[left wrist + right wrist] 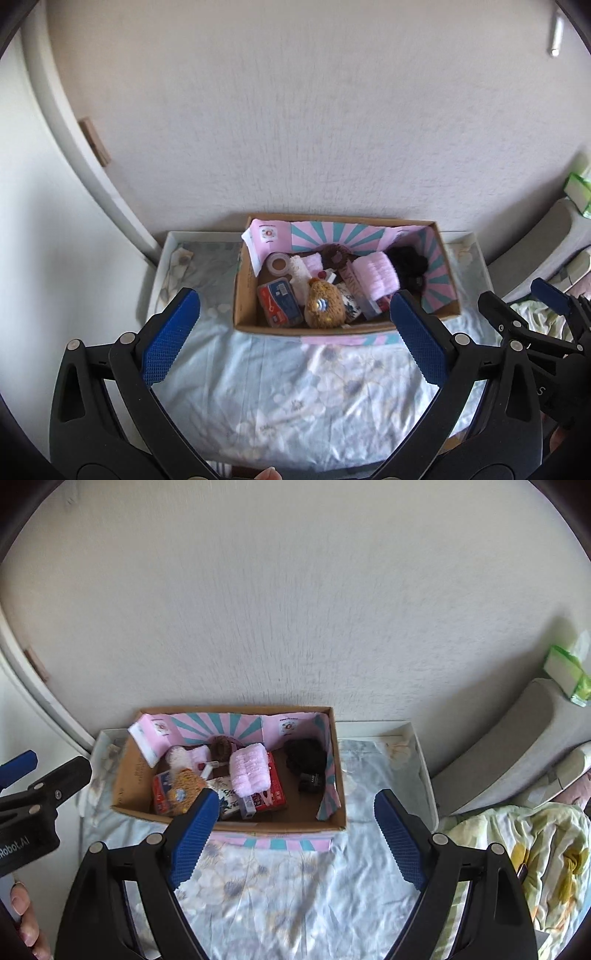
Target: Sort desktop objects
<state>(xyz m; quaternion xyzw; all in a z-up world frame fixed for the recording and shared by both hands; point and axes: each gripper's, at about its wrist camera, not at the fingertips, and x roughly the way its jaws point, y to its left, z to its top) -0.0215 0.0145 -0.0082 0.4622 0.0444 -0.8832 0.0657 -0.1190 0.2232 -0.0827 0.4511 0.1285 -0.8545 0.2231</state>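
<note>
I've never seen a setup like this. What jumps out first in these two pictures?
The cardboard box against the wall, lined in pink and teal stripes and crammed with small things: a brown plush toy, a pink fluffy roll, a tape roll. It sits on a flowered cloth over a white tray. In the foreground, two black claws with blue pads, left claw and right claw, both open and holding nothing.

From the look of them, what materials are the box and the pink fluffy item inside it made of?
The box looks like brown corrugated cardboard, matte, with raw tan walls and printed pink-and-teal paper lining. The pink fluffy item seems soft plush or chenille fabric, judging by its ribbed, fuzzy surface; the exact fibre cannot be told.
</note>
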